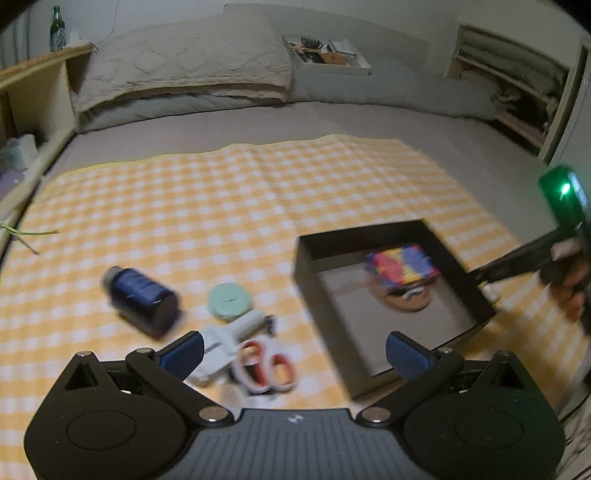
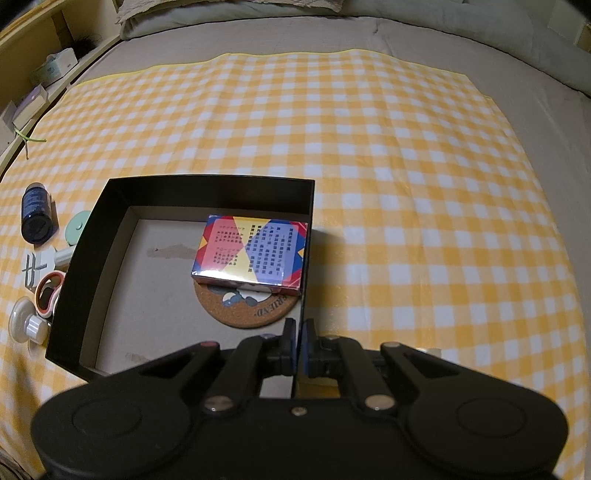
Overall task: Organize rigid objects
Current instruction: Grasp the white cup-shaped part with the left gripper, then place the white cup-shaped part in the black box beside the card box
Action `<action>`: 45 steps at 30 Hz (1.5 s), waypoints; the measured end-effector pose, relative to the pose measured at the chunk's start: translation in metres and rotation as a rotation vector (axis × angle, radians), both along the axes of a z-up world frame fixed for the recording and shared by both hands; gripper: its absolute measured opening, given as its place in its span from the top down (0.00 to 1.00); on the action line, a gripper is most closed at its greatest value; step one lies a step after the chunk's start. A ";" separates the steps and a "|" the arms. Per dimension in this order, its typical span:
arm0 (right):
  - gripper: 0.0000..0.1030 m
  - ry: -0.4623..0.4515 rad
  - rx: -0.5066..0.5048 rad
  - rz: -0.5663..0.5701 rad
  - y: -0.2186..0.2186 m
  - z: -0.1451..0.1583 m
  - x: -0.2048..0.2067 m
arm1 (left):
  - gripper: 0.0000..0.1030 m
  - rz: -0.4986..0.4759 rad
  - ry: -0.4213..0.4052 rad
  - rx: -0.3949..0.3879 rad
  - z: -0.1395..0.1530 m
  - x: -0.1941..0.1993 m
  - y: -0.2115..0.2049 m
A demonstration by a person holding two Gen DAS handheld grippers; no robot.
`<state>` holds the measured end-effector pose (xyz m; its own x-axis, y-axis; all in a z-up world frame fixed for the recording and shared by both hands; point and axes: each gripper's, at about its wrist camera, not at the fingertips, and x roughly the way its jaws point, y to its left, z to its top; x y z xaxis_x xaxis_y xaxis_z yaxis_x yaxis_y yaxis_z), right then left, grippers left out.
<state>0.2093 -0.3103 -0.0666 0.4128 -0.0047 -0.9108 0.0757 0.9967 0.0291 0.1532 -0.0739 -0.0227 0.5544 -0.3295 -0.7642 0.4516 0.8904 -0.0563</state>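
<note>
A black open box (image 2: 207,184) sits on the yellow checked cloth (image 2: 406,184). Inside it a colourful card box (image 2: 251,251) rests on a cork coaster (image 2: 240,314). My right gripper (image 2: 299,339) is shut on the box's right wall. In the left wrist view my left gripper (image 1: 295,354) hangs open and empty above red-handled scissors (image 1: 266,365) and a white tool (image 1: 229,339), just left of the black box (image 1: 306,280). A dark blue bottle (image 1: 142,299) lies on its side beside a mint round disc (image 1: 231,301). The right gripper (image 1: 517,262) shows at the box's far corner.
A white knob-shaped piece (image 2: 27,325) lies at the cloth's left edge. Pillows (image 1: 184,66) and a tray of small items (image 1: 325,51) are at the head of the bed. A wooden shelf (image 1: 37,85) with a green bottle (image 1: 57,29) stands on the left.
</note>
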 end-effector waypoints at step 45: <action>0.97 -0.001 -0.002 -0.013 -0.001 -0.003 -0.002 | 0.91 -0.108 0.047 -0.247 0.019 0.009 0.005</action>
<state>0.2073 -0.3114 -0.0692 0.4135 -0.0119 -0.9104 0.0882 0.9957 0.0271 0.1621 -0.0692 -0.0036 0.4716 -0.5646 -0.6774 0.5349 0.7939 -0.2893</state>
